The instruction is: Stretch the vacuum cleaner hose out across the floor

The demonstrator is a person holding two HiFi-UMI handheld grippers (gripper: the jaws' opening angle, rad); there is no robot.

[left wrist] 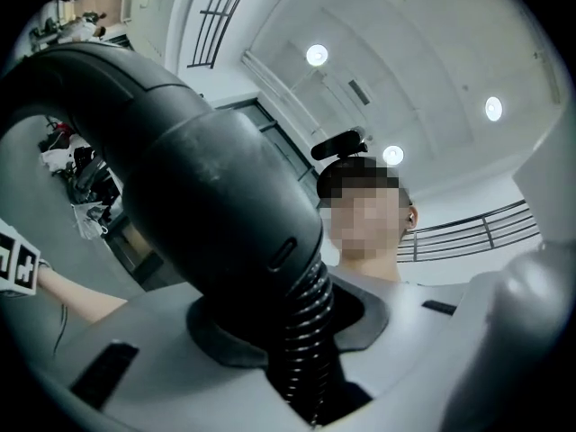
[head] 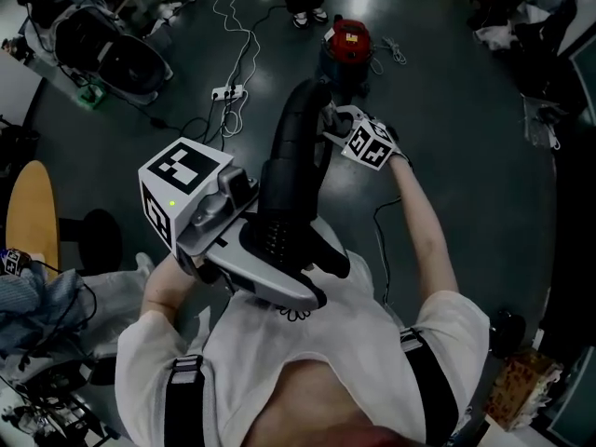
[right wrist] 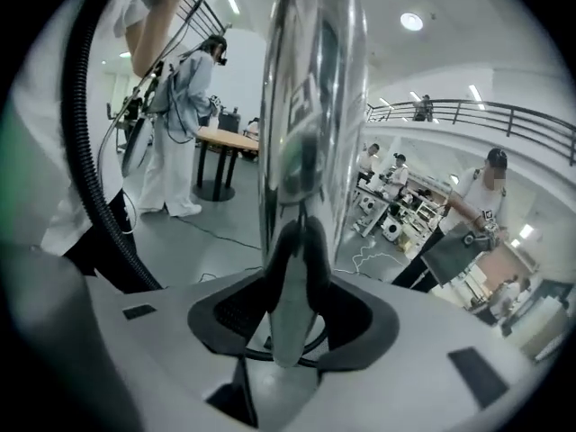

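- My left gripper (left wrist: 304, 354) is clamped on the ribbed hose (left wrist: 310, 309), with a black pad (left wrist: 225, 336) on either side of it.
- Just above my grip, the hose enters the black curved handle (left wrist: 198, 169), which arches up and to the left.
- Right of the handle is a person (left wrist: 396, 288) wearing a head camera (left wrist: 338, 144).
- Lower left of the handle is a marker cube (left wrist: 16, 261), with a bare forearm (left wrist: 85, 302) beside it.
- Above the handle are round ceiling lights (left wrist: 316, 56).

In the head view the person's left forearm (head: 163, 291) sits at 7 o'clock, bent in close to the chest. Its left gripper (head: 279, 268) is clamped on the ribbed hose (left wrist: 310, 331), jaws tilted back toward the person. The right arm (head: 424, 231) stretches toward 1 o'clock. There the right gripper (head: 343, 130) points downward, jaws a little apart about a chrome tube (right wrist: 310, 151).
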